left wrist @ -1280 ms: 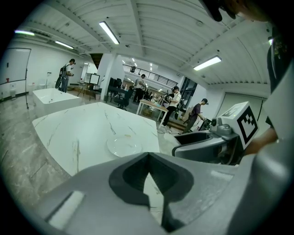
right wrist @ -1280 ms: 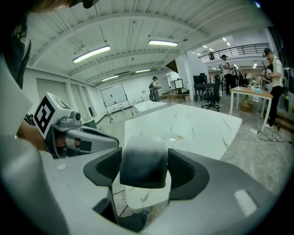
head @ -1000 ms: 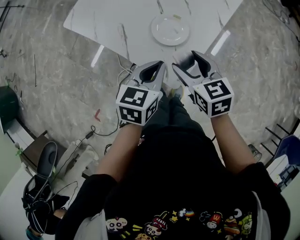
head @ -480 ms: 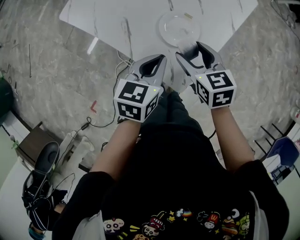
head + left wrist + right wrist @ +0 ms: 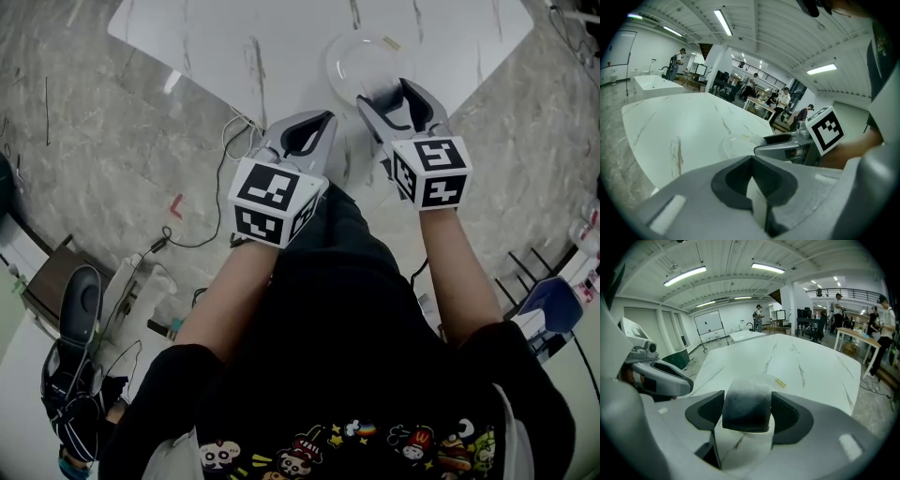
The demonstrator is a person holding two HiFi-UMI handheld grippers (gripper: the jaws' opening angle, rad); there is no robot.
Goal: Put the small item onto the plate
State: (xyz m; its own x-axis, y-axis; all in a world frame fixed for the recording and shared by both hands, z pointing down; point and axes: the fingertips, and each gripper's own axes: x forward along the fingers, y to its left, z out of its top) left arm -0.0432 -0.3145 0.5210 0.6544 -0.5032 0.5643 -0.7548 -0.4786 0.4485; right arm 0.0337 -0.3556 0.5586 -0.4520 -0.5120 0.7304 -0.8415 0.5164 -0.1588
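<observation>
A clear round plate (image 5: 361,58) sits on the white marble table (image 5: 272,47). My right gripper (image 5: 394,94) is shut on a small grey, frosted item (image 5: 746,404), held between the dark pads (image 5: 786,414). In the head view the item (image 5: 382,94) hangs at the plate's near edge. Most of the plate is hidden behind the item in the right gripper view. My left gripper (image 5: 305,136) is shut with nothing in it, level with the right one and short of the table's near edge. From the left gripper view the plate (image 5: 735,146) lies just ahead.
A small yellow sticker (image 5: 780,383) lies on the table beyond the plate. Cables (image 5: 202,239) and a dark bag (image 5: 70,375) lie on the marble floor at the left. Other tables and several people stand far behind the table.
Both grippers have moved forward toward the table. The right gripper, still holding the item, has gone from short of the plate to its near edge.
</observation>
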